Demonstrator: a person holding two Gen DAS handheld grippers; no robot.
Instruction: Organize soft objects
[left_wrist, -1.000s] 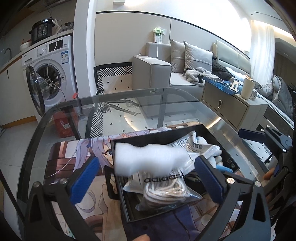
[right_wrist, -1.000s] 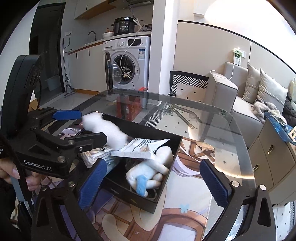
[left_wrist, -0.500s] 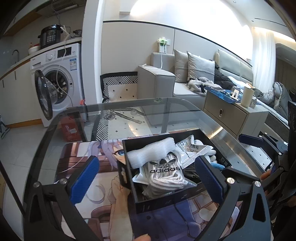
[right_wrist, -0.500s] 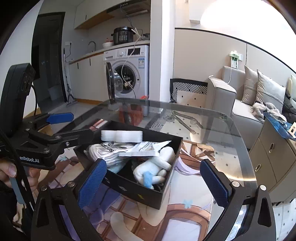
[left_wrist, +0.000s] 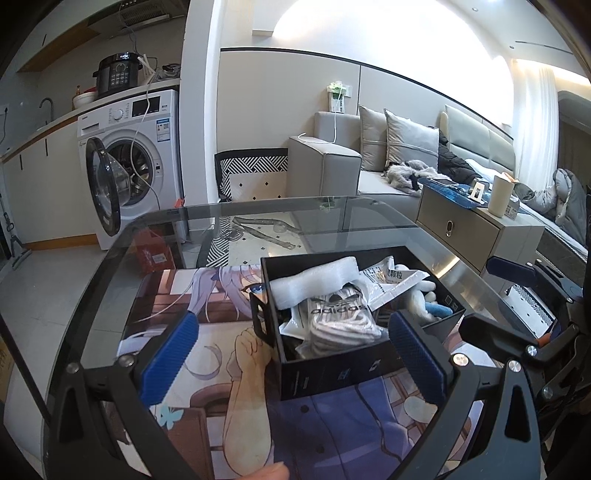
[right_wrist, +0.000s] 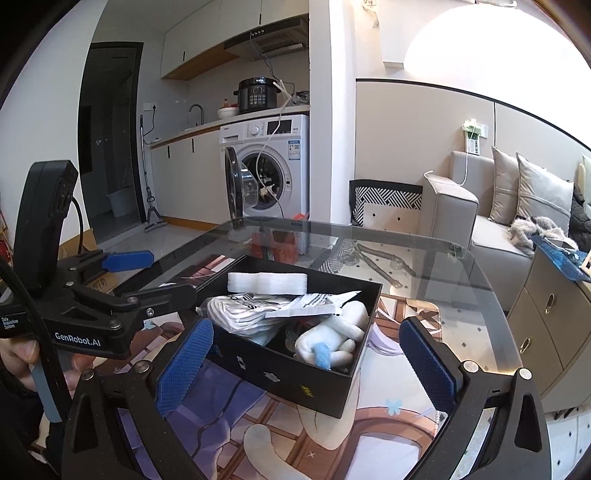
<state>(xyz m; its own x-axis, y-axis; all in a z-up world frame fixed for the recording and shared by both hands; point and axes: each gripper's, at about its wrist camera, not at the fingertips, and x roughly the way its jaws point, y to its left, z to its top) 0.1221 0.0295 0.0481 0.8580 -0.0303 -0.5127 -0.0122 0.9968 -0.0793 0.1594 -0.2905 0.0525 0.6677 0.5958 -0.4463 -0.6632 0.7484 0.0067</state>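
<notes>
A black box stands on the glass table and holds soft things. A white foam piece lies on top at its far side. Under it lies a bagged pair of white adidas socks, a printed plastic pouch and a white plush toy with a blue part. My left gripper is open and empty, just short of the box; it also shows in the right wrist view. My right gripper is open and empty, level with the box's near side.
An anime-print mat covers the near part of the glass table. Beyond stand a washing machine with its door open, a grey sofa and a beige cabinet at the right.
The left gripper let go of the white foam piece, which now lies in the box, and drew back from it. The right gripper also pulled back a little.
</notes>
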